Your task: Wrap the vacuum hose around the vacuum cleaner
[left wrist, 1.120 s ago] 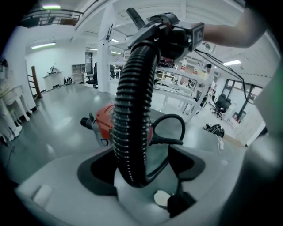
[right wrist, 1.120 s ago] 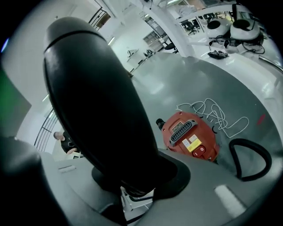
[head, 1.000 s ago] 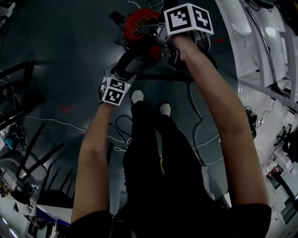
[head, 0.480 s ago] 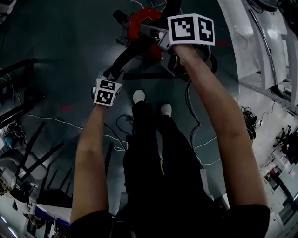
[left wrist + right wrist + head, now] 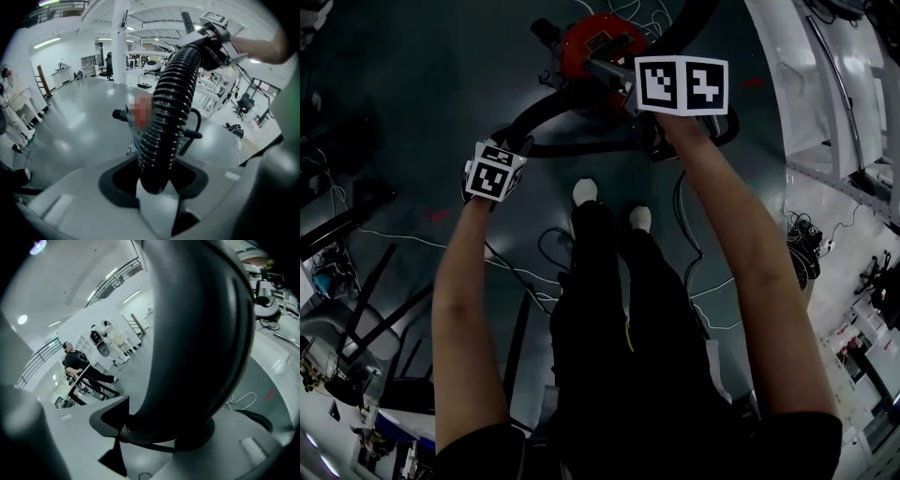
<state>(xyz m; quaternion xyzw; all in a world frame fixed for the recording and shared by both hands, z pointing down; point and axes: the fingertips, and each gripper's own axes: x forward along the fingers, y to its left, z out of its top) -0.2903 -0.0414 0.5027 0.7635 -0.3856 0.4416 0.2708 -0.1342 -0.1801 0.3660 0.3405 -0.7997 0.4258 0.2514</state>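
A: Your left tool has just been closing. Now its jaws pinch the ribbed black vacuum hose, which rises up out from between them.

B: Yes, and in the head view this hose bends in an arc from your left tool toward the red vacuum cleaner. The cleaner stands on the dark floor, ahead of your white shoes.

A: Your right tool has just been opening. Its jaws stand wide apart, with a thick smooth dark tube between them. Whether the pads touch this tube, I cannot tell.

B: From above, your right tool is just beside the vacuum cleaner, at its near side. Your left tool is further to the left, apart from the cleaner.
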